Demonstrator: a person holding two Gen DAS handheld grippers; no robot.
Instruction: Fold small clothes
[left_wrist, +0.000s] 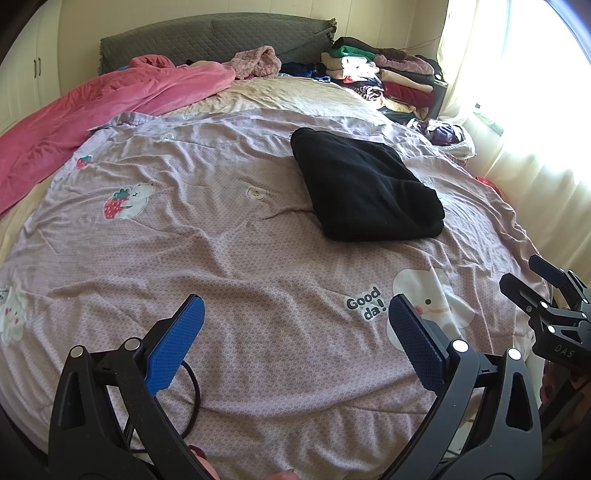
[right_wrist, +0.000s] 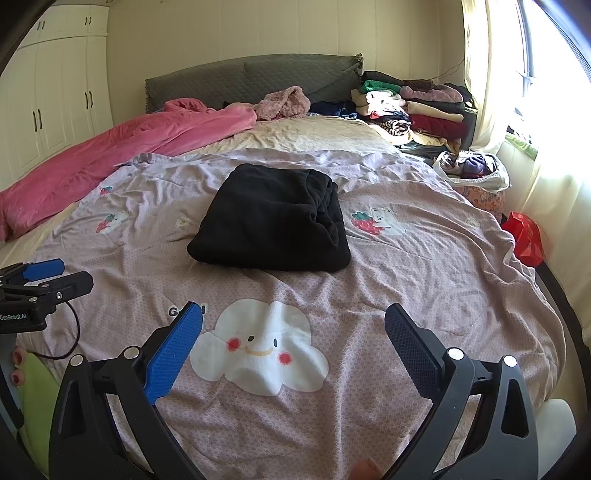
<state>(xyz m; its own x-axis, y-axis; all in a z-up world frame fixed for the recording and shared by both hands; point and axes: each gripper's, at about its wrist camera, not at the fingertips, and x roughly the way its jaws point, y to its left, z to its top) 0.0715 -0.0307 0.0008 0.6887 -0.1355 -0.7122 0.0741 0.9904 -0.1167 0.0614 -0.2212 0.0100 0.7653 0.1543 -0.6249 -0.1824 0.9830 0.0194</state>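
A bedroom with white wardrobes and a bright curtained window holds a wide bed (right_wrist: 424, 258) under a lilac cartoon-print cover, a pink quilt (right_wrist: 110, 151) bunched along its far left side and a stack of clothes (right_wrist: 417, 110) by the headboard. The black garment (right_wrist: 273, 218) lies near the middle of the cover, already a compact folded bundle with its layered edges toward the window side; in the left wrist view it sits ahead and to the right. Both grippers hover over the near part of the bed, well short of it. The left gripper (left_wrist: 295, 332) has its jaws spread wide with nothing between them, and the right gripper (right_wrist: 293, 339) likewise stands spread and empty above the white cloud print. This item looks finished, so the step in hand seems to be the pause between pieces. The next move probably calls for shifting the bundle aside, perhaps toward the stack, or fetching an unfolded piece; a bag of clothes (right_wrist: 472, 170) sits at the bed's right edge.
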